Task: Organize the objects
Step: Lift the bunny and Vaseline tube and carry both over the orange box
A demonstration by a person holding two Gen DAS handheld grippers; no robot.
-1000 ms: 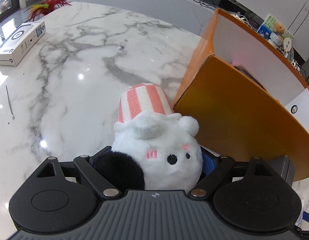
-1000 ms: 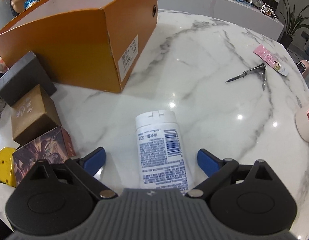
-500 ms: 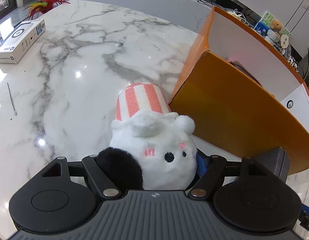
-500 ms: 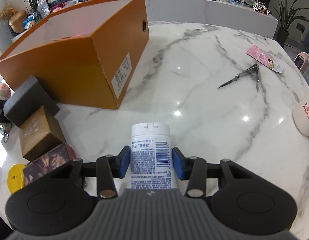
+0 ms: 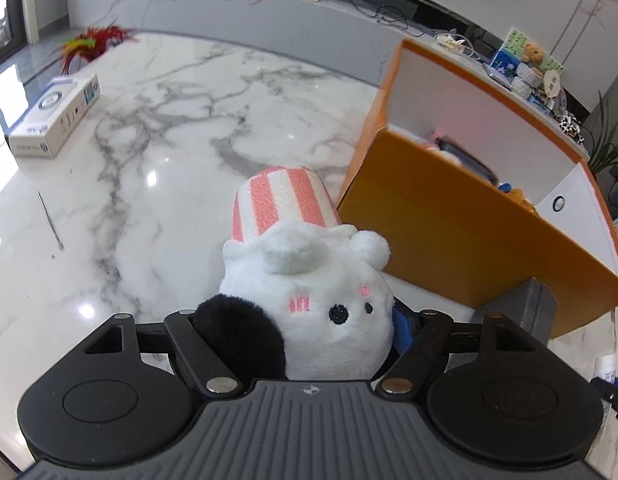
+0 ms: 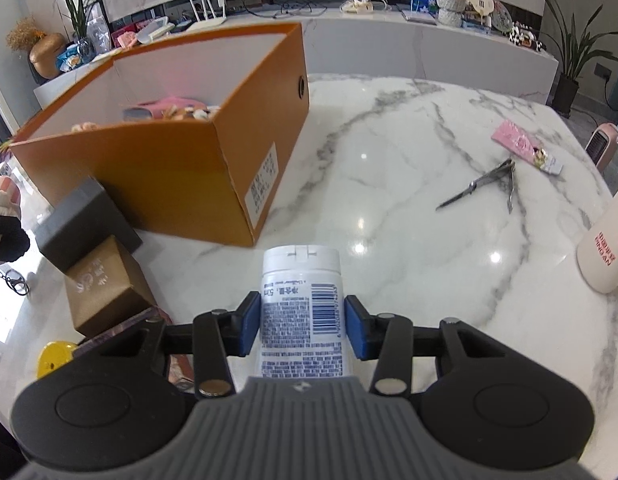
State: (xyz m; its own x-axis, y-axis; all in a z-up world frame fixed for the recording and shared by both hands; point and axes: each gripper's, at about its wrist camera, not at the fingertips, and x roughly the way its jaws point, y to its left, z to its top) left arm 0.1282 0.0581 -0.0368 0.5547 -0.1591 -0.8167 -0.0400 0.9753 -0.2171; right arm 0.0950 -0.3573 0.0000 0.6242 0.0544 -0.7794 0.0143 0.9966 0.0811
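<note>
My left gripper [image 5: 309, 330] is shut on a white plush toy [image 5: 317, 292] with a black ear and a pink-striped hat, held above the marble table. The open orange box [image 5: 461, 224] stands just right of it and holds several small items. My right gripper [image 6: 303, 322] is shut on a white tube [image 6: 301, 304] with a barcode label, its cap pointing forward, lifted above the table. The orange box [image 6: 177, 168] is ahead and to the left in the right wrist view. The plush toy [image 6: 3, 216] shows at that view's left edge.
A grey box [image 6: 83, 224], a brown box [image 6: 105, 292], a patterned box and a yellow object [image 6: 55, 360] sit by the orange box. Scissors [image 6: 485, 184], a pink packet [image 6: 525, 150] and a white bottle [image 6: 607, 240] lie right. A white carton [image 5: 55, 120] and a thin metal pick [image 5: 51, 220] lie left.
My right gripper has shut on the white tube and lifted it off the table. My left gripper has risen with the plush toy, so more of the box's inside shows.
</note>
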